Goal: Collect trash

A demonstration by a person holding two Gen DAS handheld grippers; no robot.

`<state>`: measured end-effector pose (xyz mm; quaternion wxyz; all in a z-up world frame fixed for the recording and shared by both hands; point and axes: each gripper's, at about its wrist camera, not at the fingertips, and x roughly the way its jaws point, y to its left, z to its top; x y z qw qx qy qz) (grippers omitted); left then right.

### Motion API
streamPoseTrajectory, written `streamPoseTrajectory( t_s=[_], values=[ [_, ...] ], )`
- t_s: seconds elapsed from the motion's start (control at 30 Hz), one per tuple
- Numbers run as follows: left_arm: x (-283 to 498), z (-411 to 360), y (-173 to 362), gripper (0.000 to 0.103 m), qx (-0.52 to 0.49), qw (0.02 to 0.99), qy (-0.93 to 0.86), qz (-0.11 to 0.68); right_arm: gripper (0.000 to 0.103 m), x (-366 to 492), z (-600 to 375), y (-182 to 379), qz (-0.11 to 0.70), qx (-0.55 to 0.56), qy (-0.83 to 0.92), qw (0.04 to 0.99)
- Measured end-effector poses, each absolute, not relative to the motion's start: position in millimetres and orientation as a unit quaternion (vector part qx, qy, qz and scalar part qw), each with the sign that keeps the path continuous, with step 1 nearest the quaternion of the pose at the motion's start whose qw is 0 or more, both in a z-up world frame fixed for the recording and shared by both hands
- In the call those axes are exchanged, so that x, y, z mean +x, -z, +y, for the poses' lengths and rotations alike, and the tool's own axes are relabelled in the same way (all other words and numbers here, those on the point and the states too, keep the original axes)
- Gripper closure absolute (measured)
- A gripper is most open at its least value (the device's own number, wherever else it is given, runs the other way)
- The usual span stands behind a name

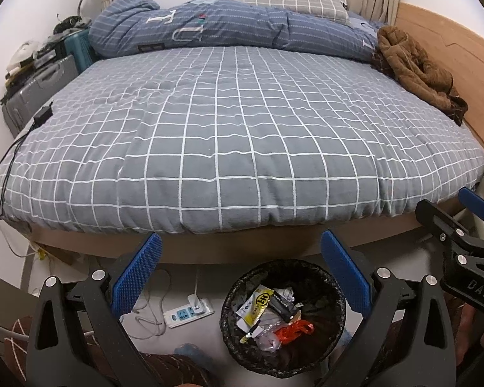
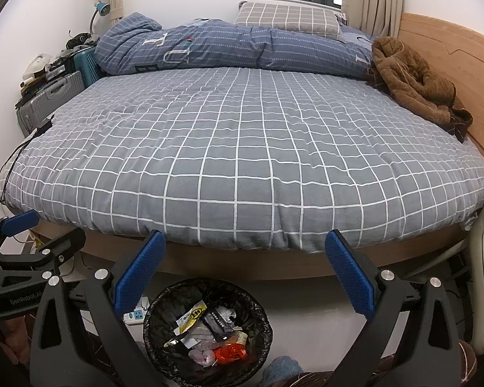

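A round black-lined trash bin (image 1: 282, 317) stands on the floor at the foot of the bed; it also shows in the right wrist view (image 2: 208, 330). It holds wrappers, a yellow packet (image 1: 256, 303), crumpled paper and a red bag (image 1: 293, 329). My left gripper (image 1: 240, 274) is open and empty above the bin. My right gripper (image 2: 245, 274) is open and empty, above and right of the bin. Each gripper shows at the edge of the other's view: the right gripper (image 1: 468, 222) and the left gripper (image 2: 25, 235).
A bed with a grey checked cover (image 1: 242, 135) fills the view ahead. A folded blue duvet (image 1: 229, 29), a pillow (image 1: 293, 0) and a brown garment (image 1: 416, 67) lie at its far side. A power strip (image 1: 188, 312) with cables lies on the floor. Suitcases (image 1: 38, 90) stand left.
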<state>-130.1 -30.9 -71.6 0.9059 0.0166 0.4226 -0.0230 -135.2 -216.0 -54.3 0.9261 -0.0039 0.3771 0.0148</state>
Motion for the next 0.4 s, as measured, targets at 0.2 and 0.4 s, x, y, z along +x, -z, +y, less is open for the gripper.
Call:
streamPoseTrajectory(
  t_s=[0.2,0.4],
  values=[
    [-130.4,-31.6,72.6,0.006,0.02,0.906,0.027,0.422,0.008,-134.6,-214.2,55.6,0.378,-0.004,-0.015,0.926],
    [-129.7,-30.0,72.3,0.006,0.013,0.906,0.028,0.422,0.008,-135.0,-213.1,58.1,0.382,0.0,-0.016,0.924]
  ],
)
